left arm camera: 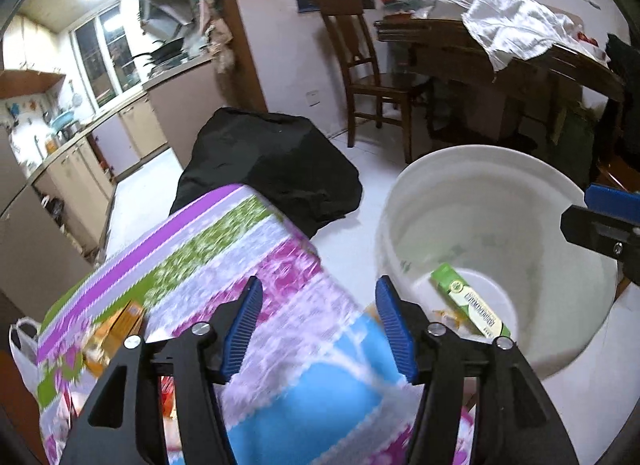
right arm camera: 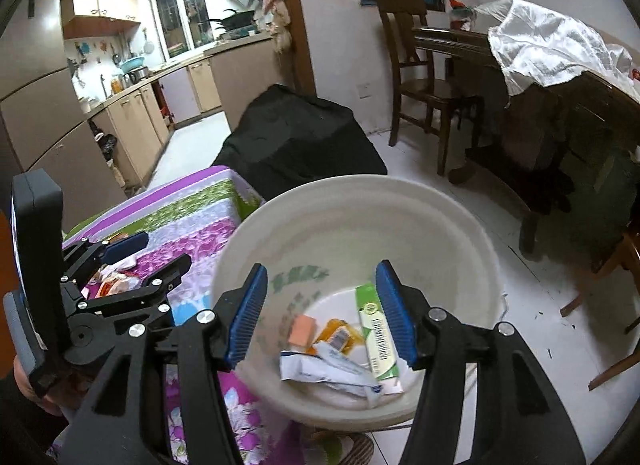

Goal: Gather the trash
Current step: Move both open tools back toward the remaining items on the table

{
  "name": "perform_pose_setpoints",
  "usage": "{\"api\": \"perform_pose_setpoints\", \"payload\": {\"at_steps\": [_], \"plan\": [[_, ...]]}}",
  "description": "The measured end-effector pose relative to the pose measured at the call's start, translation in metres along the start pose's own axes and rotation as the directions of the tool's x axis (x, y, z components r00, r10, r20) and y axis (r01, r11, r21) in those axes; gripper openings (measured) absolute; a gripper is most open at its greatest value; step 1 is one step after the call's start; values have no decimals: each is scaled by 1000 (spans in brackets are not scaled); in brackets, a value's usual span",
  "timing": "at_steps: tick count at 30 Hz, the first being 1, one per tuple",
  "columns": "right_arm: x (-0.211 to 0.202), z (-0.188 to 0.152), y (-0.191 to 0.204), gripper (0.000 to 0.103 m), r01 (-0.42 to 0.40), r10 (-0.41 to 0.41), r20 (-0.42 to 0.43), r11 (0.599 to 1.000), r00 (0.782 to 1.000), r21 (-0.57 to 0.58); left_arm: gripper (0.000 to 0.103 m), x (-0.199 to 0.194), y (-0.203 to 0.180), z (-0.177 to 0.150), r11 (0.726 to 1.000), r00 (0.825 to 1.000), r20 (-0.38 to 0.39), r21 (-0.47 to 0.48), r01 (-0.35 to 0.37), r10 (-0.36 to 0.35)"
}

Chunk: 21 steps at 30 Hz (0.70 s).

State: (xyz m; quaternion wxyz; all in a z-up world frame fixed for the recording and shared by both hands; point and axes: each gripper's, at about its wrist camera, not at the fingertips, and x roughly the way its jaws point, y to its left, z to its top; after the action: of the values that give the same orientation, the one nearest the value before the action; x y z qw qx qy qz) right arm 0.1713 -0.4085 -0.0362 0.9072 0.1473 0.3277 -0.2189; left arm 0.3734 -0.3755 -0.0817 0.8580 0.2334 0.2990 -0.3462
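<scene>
Two hand-held grippers, left (left arm camera: pixel 318 329) and right (right arm camera: pixel 320 315), hang part-open and empty. Trash including a green box (right arm camera: pixel 378 335) lies in the white basin (right arm camera: pixel 256 225) at lower centre; flowered tabletop (right arm camera: pixel 192 225) left, black bag (right arm camera: pixel 296 137) behind.

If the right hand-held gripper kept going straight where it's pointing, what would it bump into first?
Probably the trash in the white basin. The right hand-held gripper, open and empty, points down into it; the white wrapper and green box lie in its line. Depth is unclear, so which comes first is uncertain.
</scene>
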Motion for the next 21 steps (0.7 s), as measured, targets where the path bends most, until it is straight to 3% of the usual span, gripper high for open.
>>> {"api": "perform_pose_setpoints", "payload": {"at_steps": [7, 12, 17, 21], "plan": [[0, -20, 42, 57, -53, 54, 13, 997, 998, -64, 61, -22, 45, -49, 995, 999, -45, -97, -28, 23], [7, -39, 89, 62, -116, 113, -27, 979, 993, -166, 61, -40, 87, -89, 982, 993, -95, -172, -82, 67], [19, -60, 130, 69, -207, 190, -97, 956, 977, -210, 61, -68, 152, -154, 943, 974, -179, -274, -187, 141], [34, -73, 153, 72, -275, 247, -152, 941, 957, -199, 61, -96, 213, -211, 881, 940, -261, -359, -307, 221]]}}
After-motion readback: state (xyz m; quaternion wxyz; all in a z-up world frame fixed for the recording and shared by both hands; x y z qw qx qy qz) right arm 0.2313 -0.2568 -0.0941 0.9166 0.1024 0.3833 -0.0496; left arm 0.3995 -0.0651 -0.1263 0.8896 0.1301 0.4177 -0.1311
